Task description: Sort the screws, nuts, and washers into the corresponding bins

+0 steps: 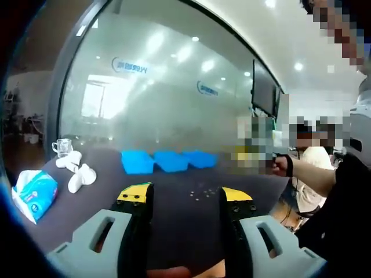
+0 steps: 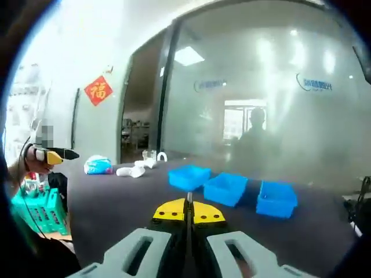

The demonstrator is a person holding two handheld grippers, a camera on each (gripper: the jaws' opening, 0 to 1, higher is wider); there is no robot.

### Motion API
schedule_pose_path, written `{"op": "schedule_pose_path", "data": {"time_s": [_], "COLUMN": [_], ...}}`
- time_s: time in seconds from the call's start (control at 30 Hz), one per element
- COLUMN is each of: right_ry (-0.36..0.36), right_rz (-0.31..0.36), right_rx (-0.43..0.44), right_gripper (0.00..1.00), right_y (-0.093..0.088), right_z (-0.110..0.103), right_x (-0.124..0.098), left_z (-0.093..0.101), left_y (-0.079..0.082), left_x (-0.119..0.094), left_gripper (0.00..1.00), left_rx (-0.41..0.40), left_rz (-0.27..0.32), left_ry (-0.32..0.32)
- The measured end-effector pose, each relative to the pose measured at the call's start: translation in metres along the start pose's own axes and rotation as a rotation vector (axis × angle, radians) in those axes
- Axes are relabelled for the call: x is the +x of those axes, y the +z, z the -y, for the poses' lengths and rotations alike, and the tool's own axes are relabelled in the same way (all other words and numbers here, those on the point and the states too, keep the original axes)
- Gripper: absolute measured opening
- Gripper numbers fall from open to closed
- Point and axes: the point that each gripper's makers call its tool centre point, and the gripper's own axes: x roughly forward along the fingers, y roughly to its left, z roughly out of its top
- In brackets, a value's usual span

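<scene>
In the left gripper view the left gripper [image 1: 184, 196] is held level above the dark table [image 1: 174, 231], its two jaws rising from the bottom with yellow-capped tips spread wide apart and nothing between them. Just beyond the gap between the tips, a scatter of small hardware [image 1: 204, 192] lies loose on the table surface; the pieces are too small to tell screws from nuts or washers. Farther back, three blue bins [image 1: 168, 161] stand side by side in a row near the far edge, in front of a frosted glass wall [image 1: 162, 87]. To the left of the bins lie several white objects [image 1: 78, 171], with a small clear glass [image 1: 62, 146] behind them and a blue-and-white tissue pack [image 1: 33, 194] nearer the camera. On the right, a person's forearm [image 1: 310, 176] reaches over the table edge.

In the right gripper view the right gripper [image 2: 189, 209] also points forward over the table [image 2: 116, 202], held a little higher and level. Its yellow-tipped jaws are pressed together, with only a thin seam showing between them; I cannot tell whether anything is pinched there. Ahead and slightly to the right stand the three bins [image 2: 232, 188], open side up, well apart from the tips. Beyond them to the left lie the white objects [image 2: 132, 170] and the tissue pack [image 2: 98, 165]. At the far left a hand [image 2: 36, 157] is raised beside a green crate [image 2: 37, 213], and a red paper decoration [image 2: 98, 90] hangs on the wall.
</scene>
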Motion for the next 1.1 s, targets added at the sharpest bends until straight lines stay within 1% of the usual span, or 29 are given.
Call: {"op": "schedule_pose_path", "data": {"time_s": [0.1, 0.17, 0.27, 0.5, 0.6, 0.8, 0.9, 0.97, 1.1], "right_ry": [-0.023, -0.050, -0.078, -0.137, -0.210, -0.282, -0.324, -0.358, -0.381], "right_rz": [0.033, 0.051, 0.069, 0.086, 0.089, 0.081, 0.088, 0.098, 0.103], "right_rx": [0.022, 0.020, 0.021, 0.003, -0.009, -0.042, -0.044, -0.030, -0.042], "right_gripper": [0.00, 0.00, 0.00, 0.00, 0.00, 0.00, 0.00, 0.00, 0.00], "right_y": [0.001, 0.004, 0.004, 0.007, 0.010, 0.008, 0.008, 0.009, 0.009], "right_z": [0.005, 0.004, 0.010, 0.024, 0.041, 0.063, 0.071, 0.078, 0.081], "right_x": [-0.009, -0.017, -0.027, -0.039, -0.043, -0.047, -0.051, -0.054, -0.057], "left_z": [0.000, 0.000, 0.000, 0.004, 0.005, 0.005, 0.003, 0.001, 0.000], "left_y": [0.001, 0.001, 0.000, -0.002, -0.002, -0.001, 0.000, 0.000, 0.000], "left_x": [0.000, 0.000, 0.001, 0.005, 0.007, 0.007, 0.006, 0.005, 0.004], "left_gripper": [0.45, 0.45, 0.45, 0.45, 0.45, 0.45, 0.45, 0.45, 0.45], "left_rx": [0.002, 0.003, 0.005, 0.005, 0.004, 0.003, 0.005, 0.003, 0.007], "left_rz": [0.003, 0.001, -0.005, -0.011, -0.011, -0.009, -0.007, -0.005, -0.005], "left_ry": [0.004, 0.005, 0.003, -0.007, -0.013, -0.015, -0.009, 0.000, 0.004]}}
